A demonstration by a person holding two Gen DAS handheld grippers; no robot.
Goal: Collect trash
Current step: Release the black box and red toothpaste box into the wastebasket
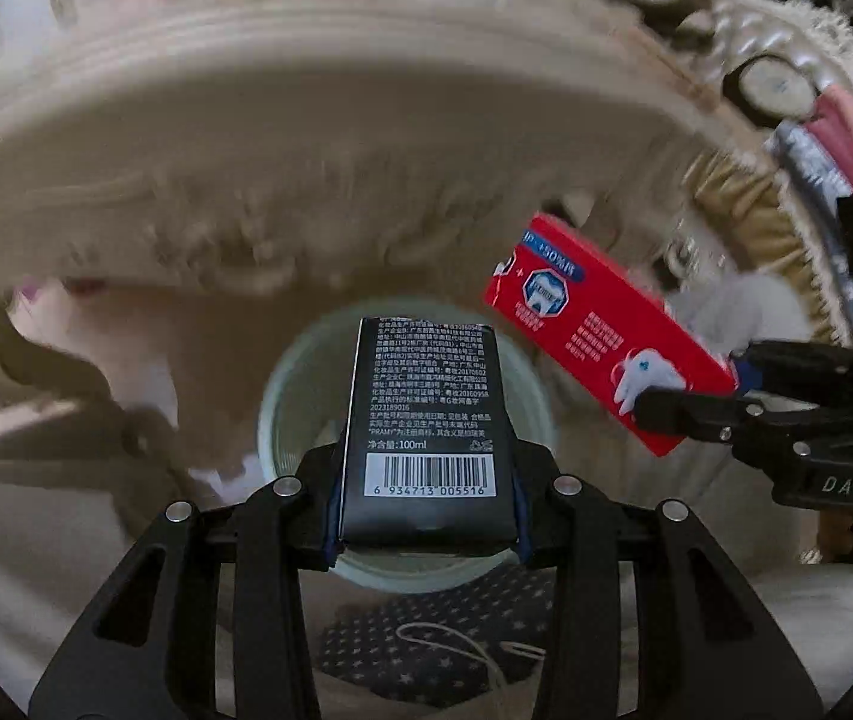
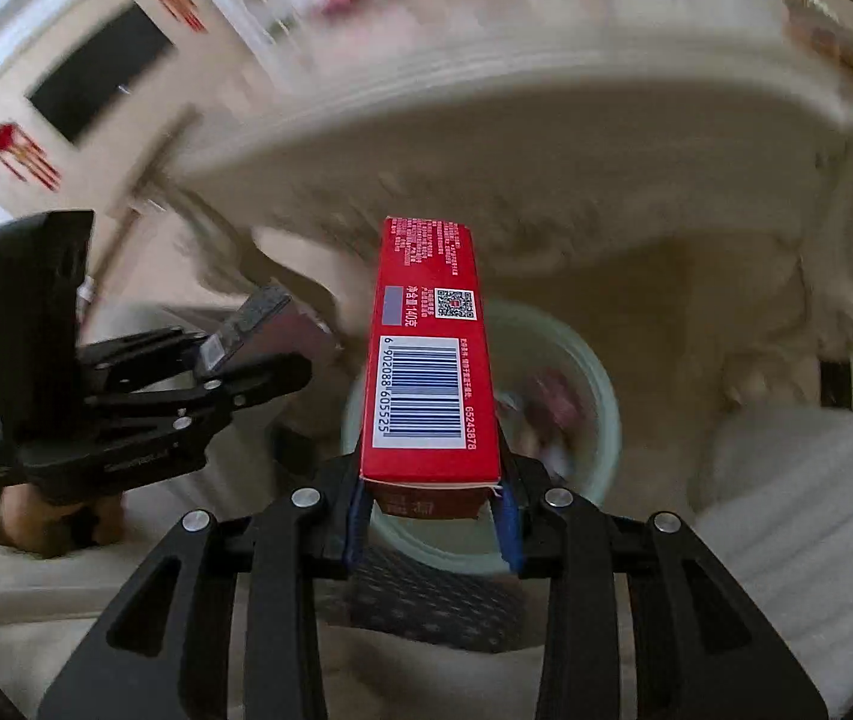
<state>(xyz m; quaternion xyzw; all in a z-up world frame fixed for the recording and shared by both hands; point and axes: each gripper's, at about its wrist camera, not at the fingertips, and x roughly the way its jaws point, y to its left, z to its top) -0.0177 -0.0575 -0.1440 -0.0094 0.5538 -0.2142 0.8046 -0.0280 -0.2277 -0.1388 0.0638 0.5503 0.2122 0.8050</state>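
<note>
Both grippers carry trash toward the bin (image 1: 282,396), a pale round pail on the floor beneath an ornate table (image 1: 306,138). The left gripper (image 1: 426,498) is clamped on a black box (image 1: 426,420), held upright with its barcode facing the camera, directly over the bin's mouth. The right gripper (image 2: 432,504) grips a red box (image 2: 429,354) by its near end — the long carton juts forward, its far end past the bin's far rim. Some trash already lies inside, though blurred.

To drop well, the black box looks ready: lower a little and release over the centre. The red box needs more care — tip its far end down into the opening first, so it does not bridge the rim or topple out. Keep the grippers apart; they sit close beside each other here.
</note>
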